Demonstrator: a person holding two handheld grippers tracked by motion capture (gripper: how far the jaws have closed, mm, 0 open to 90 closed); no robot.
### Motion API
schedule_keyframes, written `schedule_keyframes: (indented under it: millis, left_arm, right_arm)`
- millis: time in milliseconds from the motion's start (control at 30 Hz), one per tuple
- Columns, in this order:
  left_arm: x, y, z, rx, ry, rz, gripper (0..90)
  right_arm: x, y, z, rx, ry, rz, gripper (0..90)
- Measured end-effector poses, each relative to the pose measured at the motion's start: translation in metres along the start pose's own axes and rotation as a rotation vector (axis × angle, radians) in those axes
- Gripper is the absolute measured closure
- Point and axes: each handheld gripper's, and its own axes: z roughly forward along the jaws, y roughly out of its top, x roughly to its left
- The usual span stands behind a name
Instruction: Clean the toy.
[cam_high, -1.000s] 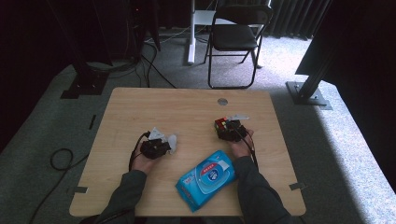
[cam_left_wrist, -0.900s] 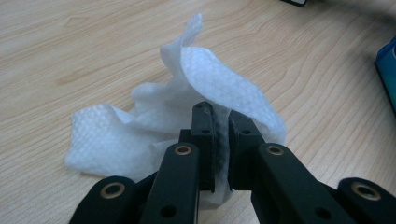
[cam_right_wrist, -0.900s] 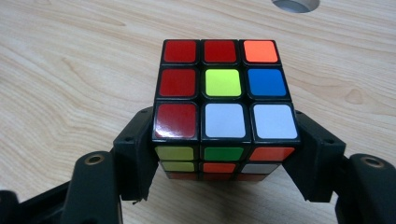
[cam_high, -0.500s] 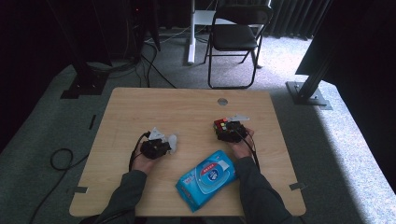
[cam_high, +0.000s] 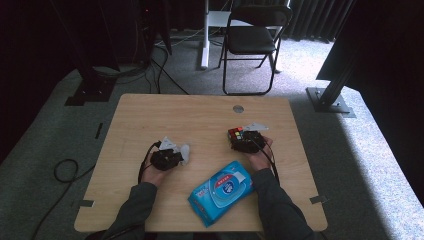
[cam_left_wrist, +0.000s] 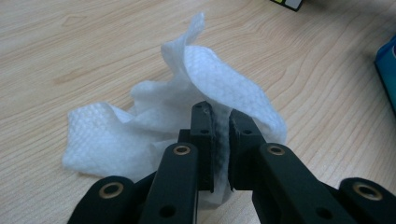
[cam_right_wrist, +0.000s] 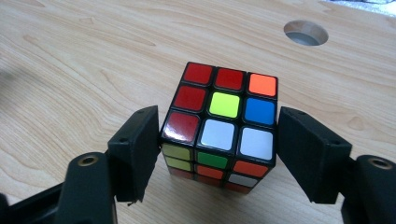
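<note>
left gripper: black two-jaw left gripper (cam_left_wrist: 219, 140) at lower centre of its own view, centre-left of the high view (cam_high: 167, 159); fingers nearly together, clamped on a fold of the crumpled white textured wet wipe (cam_left_wrist: 196, 98)
wipe: rest of it bunched on the light wooden counter (cam_high: 200, 117), spreading to the left and top of the left gripper view; in the high view it pokes out to the right of the gripper (cam_high: 184, 151)
right gripper: black two-jaw right gripper (cam_right_wrist: 217, 149) at centre-right of the high view (cam_high: 246, 141); fingers apart, one either side of the cube, jaws have just been closing a little; left finger (cam_right_wrist: 135, 149) against the cube's edge, small gap at the right one
cube: black-framed multicoloured 3x3 puzzle cube (cam_right_wrist: 219, 123) standing on the counter between the right fingers, centre of frame; top face red, orange, yellow, blue, white
pack: blue plastic wet-wipe pack (cam_high: 222, 190) flat on the counter, lower centre of the high view, between the forearms
hole: round grommet hole (cam_right_wrist: 306, 32) in the counter, upper right of the right gripper view
</note>
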Motion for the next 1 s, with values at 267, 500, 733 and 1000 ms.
schedule_keyframes:
  millis: [267, 500, 733, 1000]
  left_arm:
    - [0.000, 0.000, 0.000, -0.001, -0.001, 0.000, 82.8]
    - [0.000, 0.000, 0.000, 0.000, -0.001, 0.001, 82.6]
    - [0.000, 0.000, 0.000, 0.001, -0.002, 0.002, 82.3]
    - [0.000, 0.000, 0.001, 0.002, -0.003, 0.001, 82.3]
  right_arm:
    - [-0.003, 0.000, -0.002, -0.019, 0.008, 0.010, 32.4]
    - [-0.004, 0.001, -0.006, -0.049, 0.014, 0.013, 34.5]
    - [-0.008, 0.005, -0.010, -0.077, 0.014, 0.020, 41.8]
    - [-0.016, 0.004, -0.014, -0.088, -0.010, 0.030, 49.4]
